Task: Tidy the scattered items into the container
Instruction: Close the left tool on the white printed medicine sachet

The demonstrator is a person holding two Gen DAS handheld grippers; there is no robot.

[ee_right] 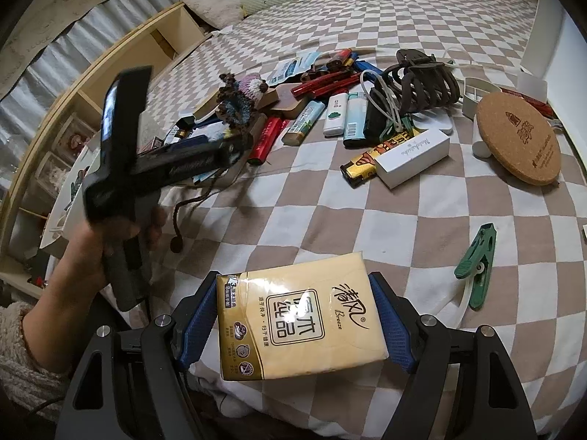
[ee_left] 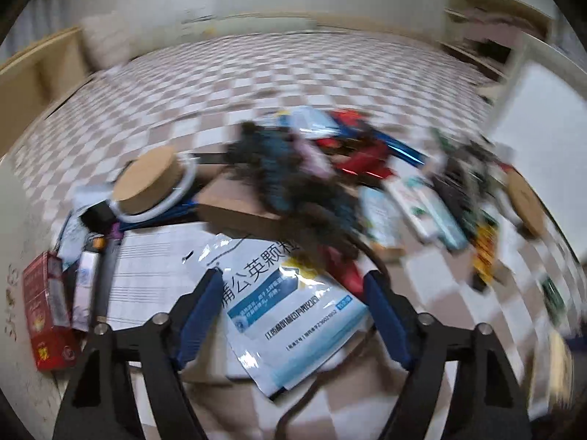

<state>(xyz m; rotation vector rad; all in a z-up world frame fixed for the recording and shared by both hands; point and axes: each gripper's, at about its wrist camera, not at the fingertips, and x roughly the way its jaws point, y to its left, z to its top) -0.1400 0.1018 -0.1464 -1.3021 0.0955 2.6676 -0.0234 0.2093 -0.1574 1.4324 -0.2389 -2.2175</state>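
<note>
Left wrist view, heavily blurred. Left gripper (ee_left: 293, 282) has its blue pads apart; a white-and-blue sachet (ee_left: 293, 304) lies between them with a gap on each side, not pressed. Large Chinese characters on it read in part "公英颗粒"; the smaller print is too blurred to read. Left of the tongs: a red carton (ee_left: 49, 311) standing beside a lined white sheet (ee_left: 154, 275). Ahead and left, a cork lid (ee_left: 148, 179) with a white ring around it. Straight ahead, a dark crocheted piece (ee_left: 290, 176) on a brown board, its cord trailing back toward the right finger. Ahead and right, a smeared heap of lighters and packets (nothing legible).

Right wrist view, sharp. To the left, a person's hand (ee_right: 106, 242) holds the other gripper. Right gripper (ee_right: 293, 282) is clamped on a yellow tissue pack (ee_right: 297, 311), both pads against its sides; the label reads "Breeze", with Chinese characters. Ahead and right: a white box (ee_right: 412, 156) with script lettering too small to read, a brown claw clip (ee_right: 422, 77), and a round cork coaster (ee_right: 519, 139) with a stamped logo. Right of the tongs, a green clothes peg (ee_right: 475, 260) on the checkered bedspread (ee_right: 312, 212). The container cannot be identified.
</note>
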